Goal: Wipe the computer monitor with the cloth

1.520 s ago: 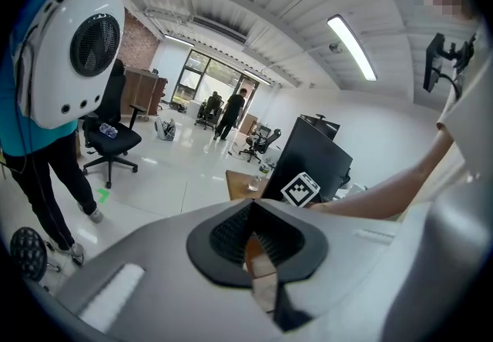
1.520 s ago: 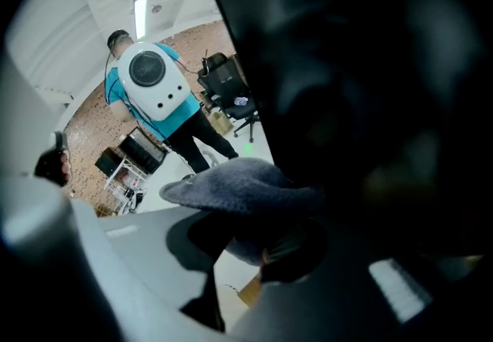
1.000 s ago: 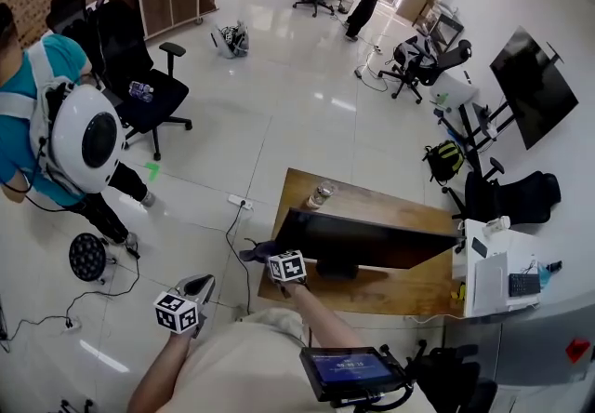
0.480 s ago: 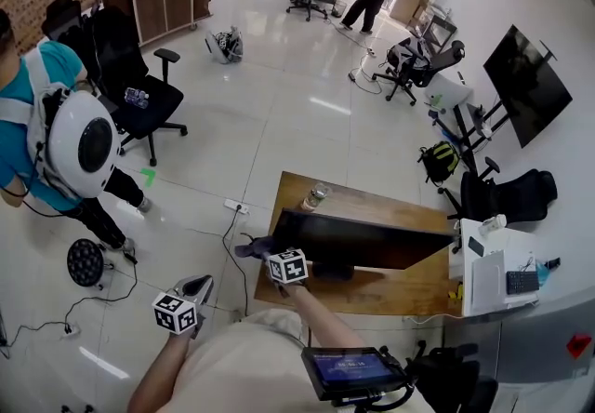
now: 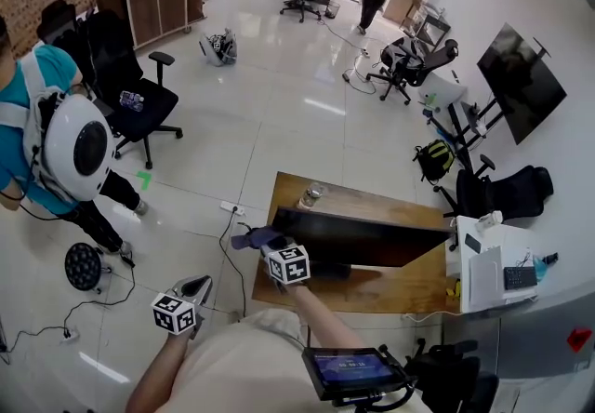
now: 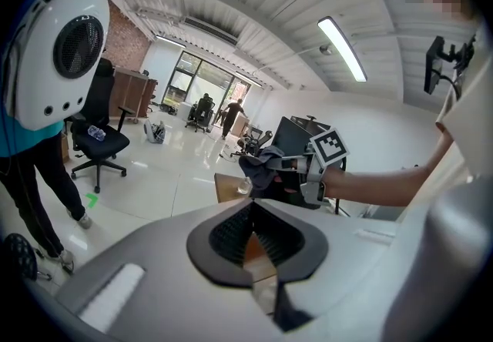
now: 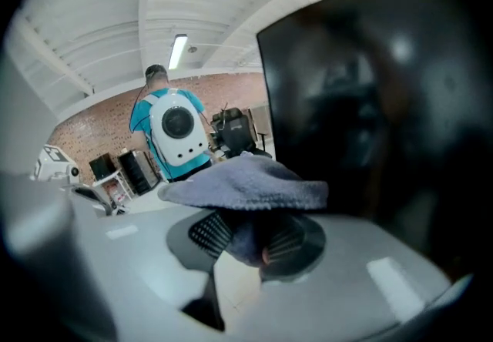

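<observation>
A black computer monitor (image 5: 372, 239) stands on a wooden table (image 5: 381, 288). My right gripper (image 5: 267, 246) is shut on a blue-grey cloth (image 5: 249, 236) at the monitor's left end. In the right gripper view the cloth (image 7: 246, 182) drapes over the jaws (image 7: 250, 236), and the dark screen (image 7: 377, 102) is close on the right; I cannot tell whether cloth and screen touch. My left gripper (image 5: 192, 293) hangs low over the floor, left of the table. In its own view the left gripper (image 6: 252, 209) is shut with nothing in it, and the cloth (image 6: 262, 167) shows ahead.
A glass jar (image 5: 311, 194) sits at the table's far left corner. A person with a white backpack (image 5: 70, 146) stands at the left beside a black office chair (image 5: 139, 95). Cables and a power strip (image 5: 231, 208) lie on the floor. A white side table (image 5: 497, 267) adjoins on the right.
My right gripper and the cloth have shifted slightly upward at the monitor's left end. The left gripper has hardly moved. A person at the back of the room has walked on.
</observation>
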The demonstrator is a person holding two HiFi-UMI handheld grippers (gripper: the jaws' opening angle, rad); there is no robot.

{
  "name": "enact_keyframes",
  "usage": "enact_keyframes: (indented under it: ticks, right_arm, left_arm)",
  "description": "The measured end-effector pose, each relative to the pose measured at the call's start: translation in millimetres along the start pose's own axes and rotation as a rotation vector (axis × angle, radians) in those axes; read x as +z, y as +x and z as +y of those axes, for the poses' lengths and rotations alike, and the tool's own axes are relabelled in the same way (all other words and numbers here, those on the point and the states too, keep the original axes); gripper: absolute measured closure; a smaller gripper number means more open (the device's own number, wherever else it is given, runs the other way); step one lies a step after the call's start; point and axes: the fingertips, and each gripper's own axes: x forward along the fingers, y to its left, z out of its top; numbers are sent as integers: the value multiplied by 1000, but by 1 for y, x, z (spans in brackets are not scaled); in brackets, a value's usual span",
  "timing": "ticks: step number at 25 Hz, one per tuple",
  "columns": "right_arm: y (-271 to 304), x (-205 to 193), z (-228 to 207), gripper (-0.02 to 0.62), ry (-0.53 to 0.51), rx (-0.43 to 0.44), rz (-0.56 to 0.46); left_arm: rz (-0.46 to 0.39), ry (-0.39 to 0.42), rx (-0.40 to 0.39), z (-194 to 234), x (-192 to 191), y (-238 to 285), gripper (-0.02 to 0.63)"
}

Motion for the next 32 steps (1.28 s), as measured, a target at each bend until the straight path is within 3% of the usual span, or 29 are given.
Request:
enact_keyframes:
  ticks: [7, 21, 32]
  right_arm:
    - [-13, 37, 4, 506, -102, -26, -71]
    - [-46, 99, 11, 506, -100, -44, -227]
    - [-55, 115, 13, 506, -106, -36, -261]
  left_arm:
    - [7, 7, -17, 2, 1, 1, 603]
    - [7, 16, -19, 1, -1, -3, 603]
    - [-1, 10, -38, -6, 1, 6, 603]
